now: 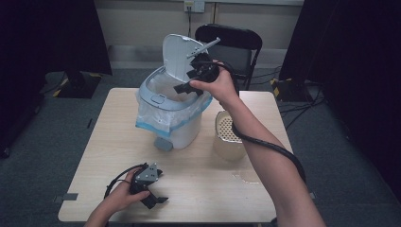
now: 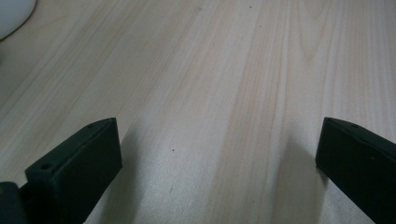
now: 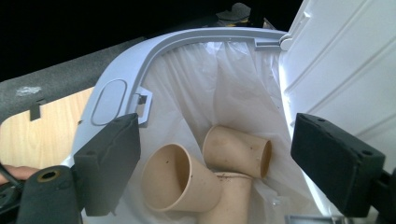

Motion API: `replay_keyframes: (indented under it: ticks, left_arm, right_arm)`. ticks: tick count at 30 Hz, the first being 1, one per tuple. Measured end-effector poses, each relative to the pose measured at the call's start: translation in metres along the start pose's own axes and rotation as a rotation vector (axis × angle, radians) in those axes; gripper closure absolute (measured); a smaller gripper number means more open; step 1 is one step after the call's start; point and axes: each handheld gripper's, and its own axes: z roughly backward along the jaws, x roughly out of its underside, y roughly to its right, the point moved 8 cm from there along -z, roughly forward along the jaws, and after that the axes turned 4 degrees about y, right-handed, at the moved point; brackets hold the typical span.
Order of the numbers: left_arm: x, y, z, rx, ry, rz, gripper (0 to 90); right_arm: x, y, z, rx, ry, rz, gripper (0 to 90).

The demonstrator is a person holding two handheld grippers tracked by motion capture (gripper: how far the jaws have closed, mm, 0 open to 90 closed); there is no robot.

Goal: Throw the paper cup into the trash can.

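Note:
A white pedal bin (image 1: pixel 182 125) stands on the wooden table (image 1: pixel 203 194) with its lid (image 1: pixel 179 54) tipped up and a clear liner bag (image 3: pixel 196 79) folded over the rim. Three beige paper cups lie at the bottom of the liner: one mouth-up (image 3: pixel 177 182), one on its side (image 3: pixel 238 149), one below them (image 3: pixel 231 198). My right gripper (image 1: pixel 188 81) hangs over the bin's mouth, open, with nothing between its jaws (image 3: pixel 219 140). My left gripper (image 1: pixel 156 199) rests low at the table's front left, open over bare wood (image 2: pixel 219 149).
A beige tub with a perforated insert (image 1: pixel 229 135) stands just right of the bin, under my right forearm. A wet-looking patch (image 1: pixel 246 177) lies in front of it. A black folding chair (image 1: pixel 236 45) stands behind the table. The bin's pedal (image 1: pixel 163 144) points at me.

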Motion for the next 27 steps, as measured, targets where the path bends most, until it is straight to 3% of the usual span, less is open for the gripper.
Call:
replay_keyframes:
  ticks: [20,27]
  left_arm:
    - [0.0,-0.001,0.0,0.001,-0.001,-0.008,0.0]
    - [0.0,-0.001,0.0,-0.002,0.0,-0.01,0.0]
  right_arm:
    - [0.014,-0.004,0.037,0.004,-0.008,0.023,17.0]
    - [0.028,-0.004,0.051,-0.001,-0.031,0.028,17.1]
